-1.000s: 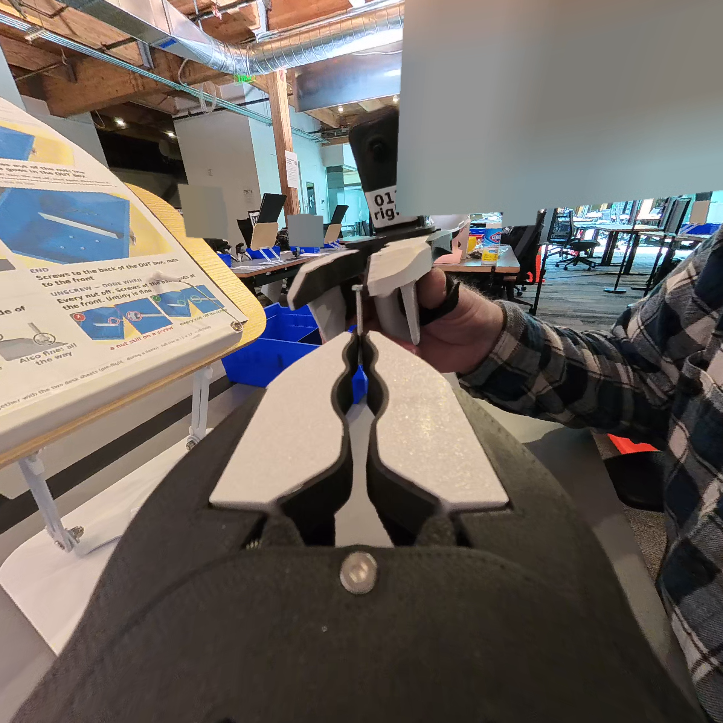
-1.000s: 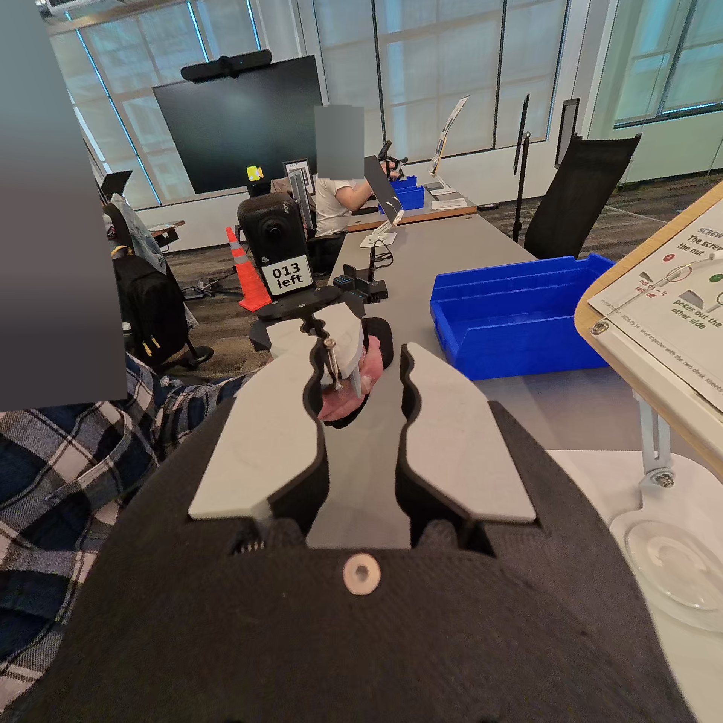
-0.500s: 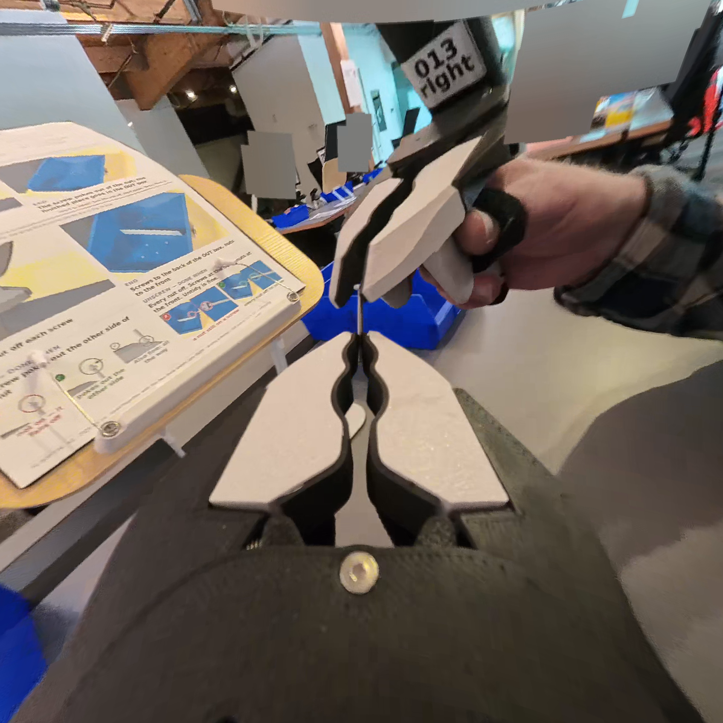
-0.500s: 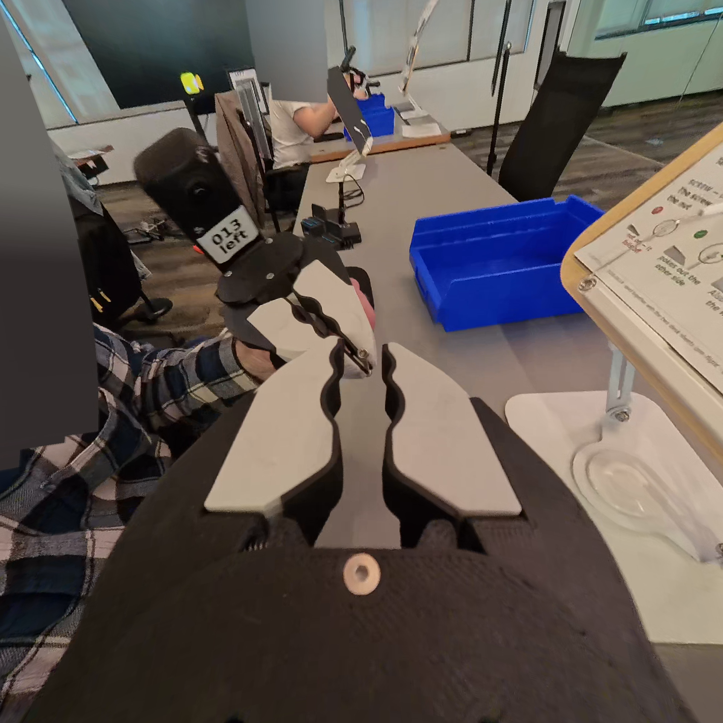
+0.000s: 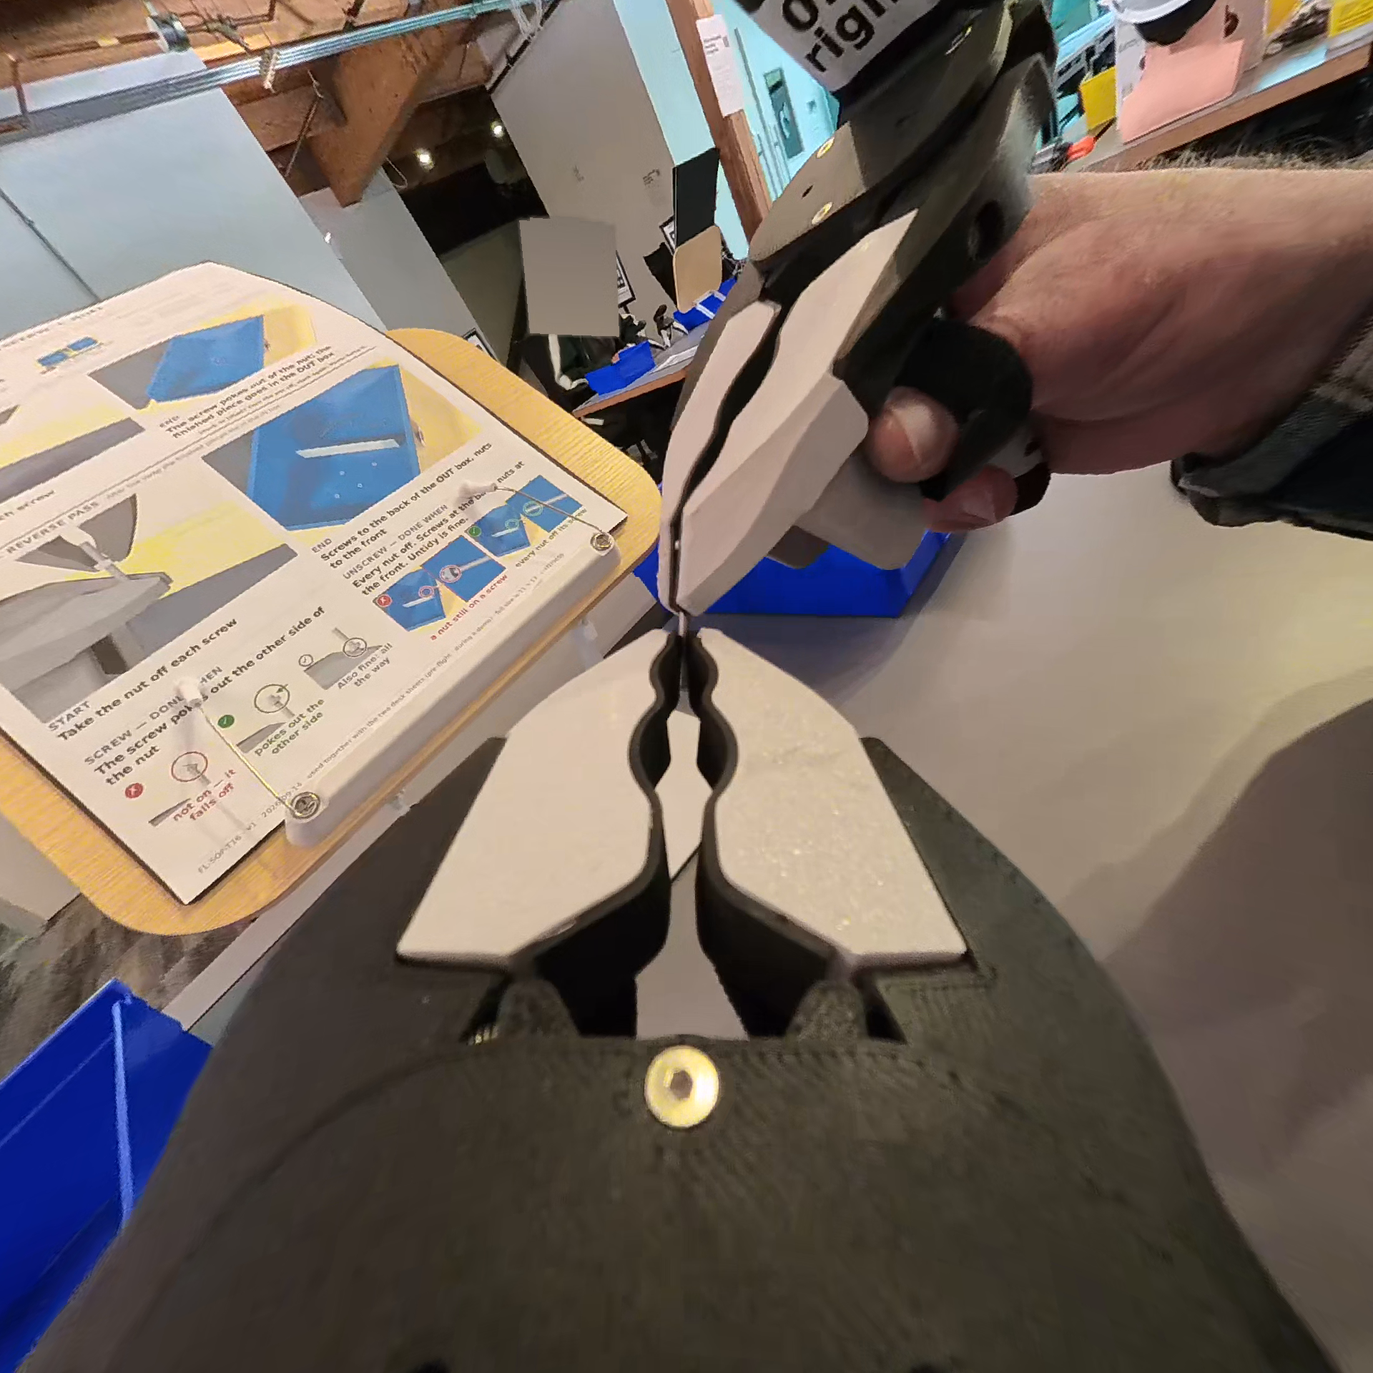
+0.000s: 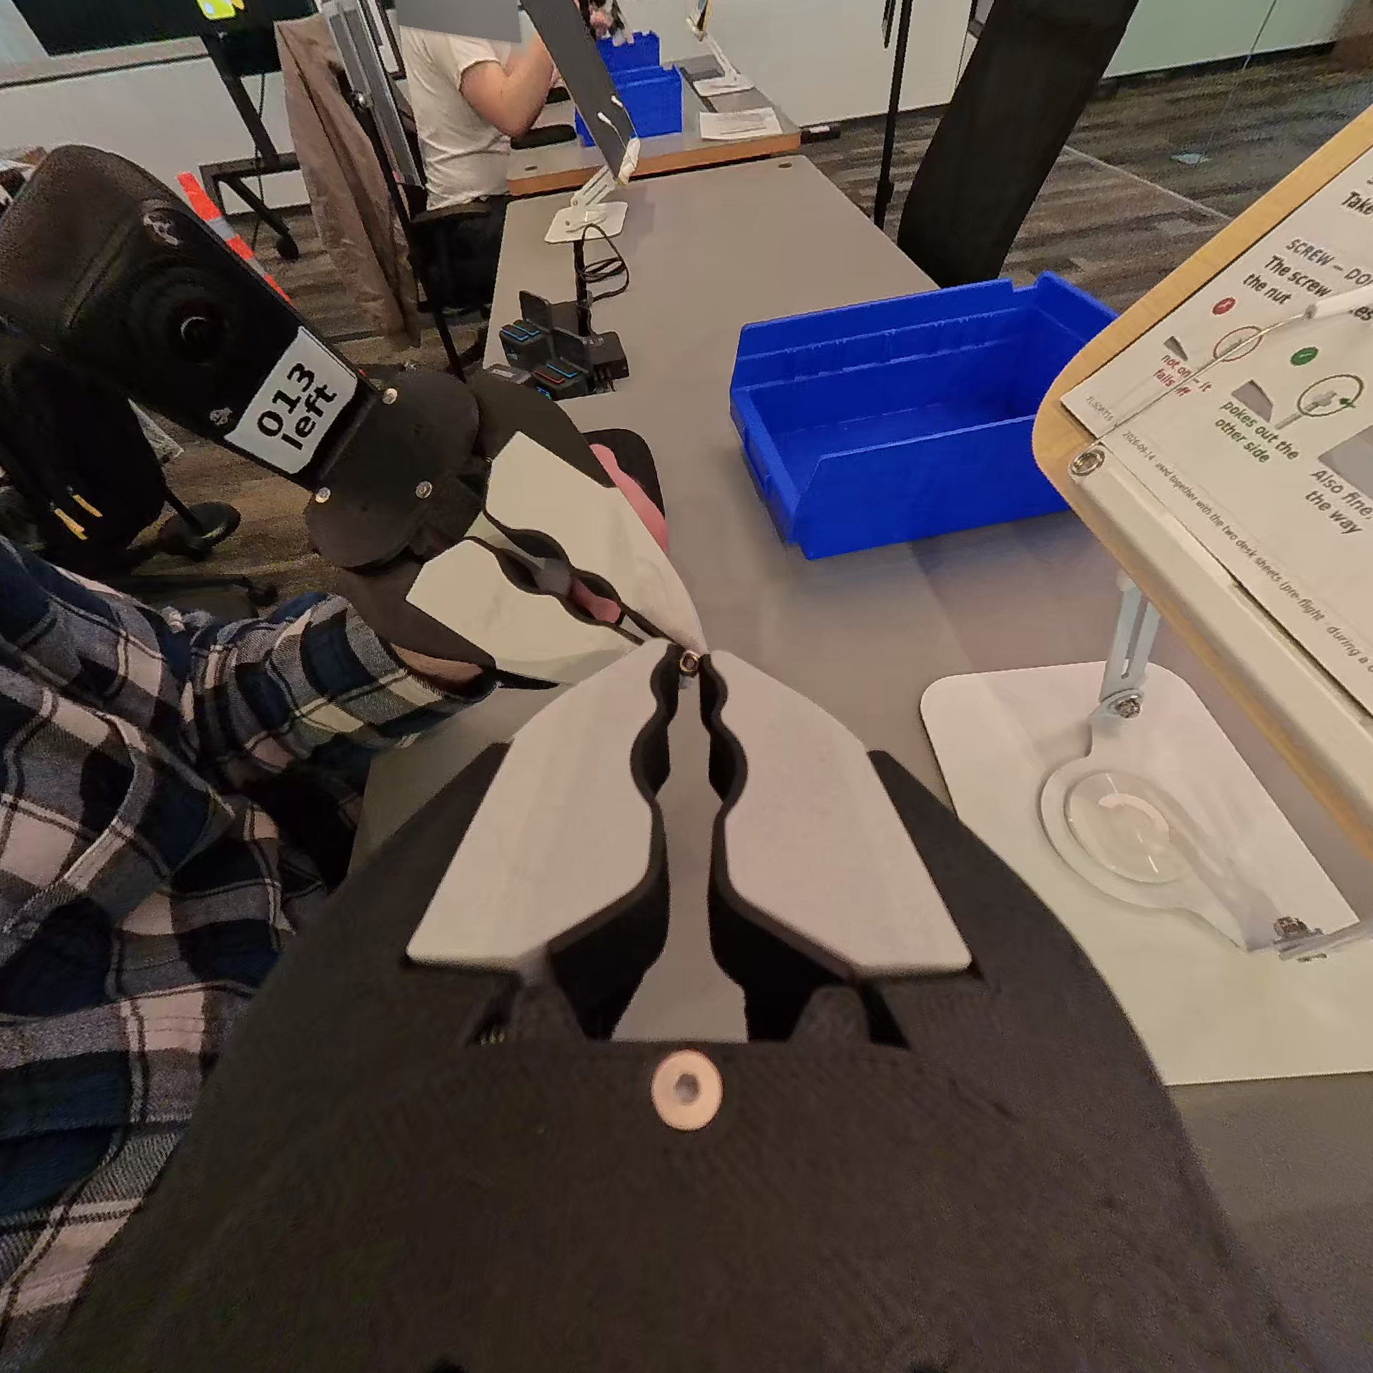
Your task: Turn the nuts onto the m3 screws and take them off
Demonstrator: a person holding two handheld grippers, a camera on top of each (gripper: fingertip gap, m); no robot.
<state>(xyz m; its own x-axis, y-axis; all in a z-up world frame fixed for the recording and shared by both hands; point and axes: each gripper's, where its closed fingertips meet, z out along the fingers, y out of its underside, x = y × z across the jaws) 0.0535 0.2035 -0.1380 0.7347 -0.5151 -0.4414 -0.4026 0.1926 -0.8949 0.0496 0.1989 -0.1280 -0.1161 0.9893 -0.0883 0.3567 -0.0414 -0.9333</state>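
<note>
Blue bin edge [image 5: 67, 1129] sits at your lower left, then the instruction board [image 5: 297, 594] – beyond it your left gripper [image 5: 682, 648] clamps a thin screw [image 5: 680, 622], right gripper [image 6: 689, 661] pinching its small nut [image 6: 690, 660] – above the grey table [image 5: 1114, 669] in an open office.

This is an open-plan office used as a workshop or test lab. Long grey tables [image 6: 743, 245] stand in rows on patterned carpet [image 6: 1189, 148], with black office chairs [image 6: 995, 111] beside them. Blue plastic parts bins [image 6: 914, 416] sit on the tables, and a laminated instruction sheet [image 5: 245, 535] is fixed to a tilted wooden board [image 5: 565, 416] on a white stand [image 6: 1114, 743]. A battery charging dock [image 6: 565, 356] rests nearby. Exposed wooden beams [image 5: 356, 96] and ceiling pipes [image 5: 297, 52] run overhead. An orange traffic cone [image 6: 215, 215] stands on the floor, and another person [image 6: 461, 104] works at a far table.
</note>
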